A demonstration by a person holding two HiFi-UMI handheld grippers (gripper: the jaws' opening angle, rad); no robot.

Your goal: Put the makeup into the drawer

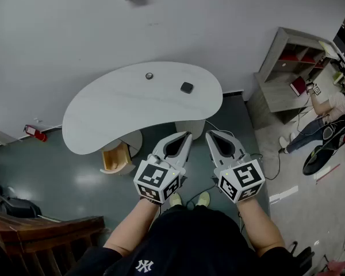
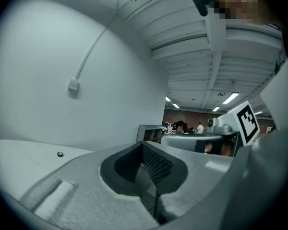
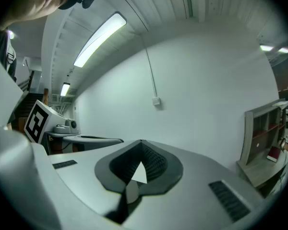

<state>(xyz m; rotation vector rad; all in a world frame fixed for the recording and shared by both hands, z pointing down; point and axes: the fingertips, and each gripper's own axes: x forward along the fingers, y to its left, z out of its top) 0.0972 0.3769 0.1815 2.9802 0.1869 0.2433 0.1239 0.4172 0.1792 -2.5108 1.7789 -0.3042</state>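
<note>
A small dark square makeup case (image 1: 187, 87) and a small round dark item (image 1: 149, 75) lie on the white kidney-shaped table (image 1: 103, 114). Below its near edge a yellowish wooden drawer (image 1: 116, 157) sticks out. My left gripper (image 1: 187, 134) and right gripper (image 1: 208, 133) hang side by side in front of the table, short of its edge and roughly level. Both are shut with nothing between the jaws. In the left gripper view the left gripper (image 2: 143, 145) is shut and the round item (image 2: 60, 154) sits far off on the tabletop. In the right gripper view the right gripper (image 3: 141, 142) is shut too.
A grey shelf unit (image 1: 287, 68) stands at the right against the wall, with a seated person (image 1: 333, 111) beside it. Dark wooden furniture (image 1: 40, 234) fills the lower left. A red object (image 1: 33, 133) lies on the floor at the left. Cables run past my feet.
</note>
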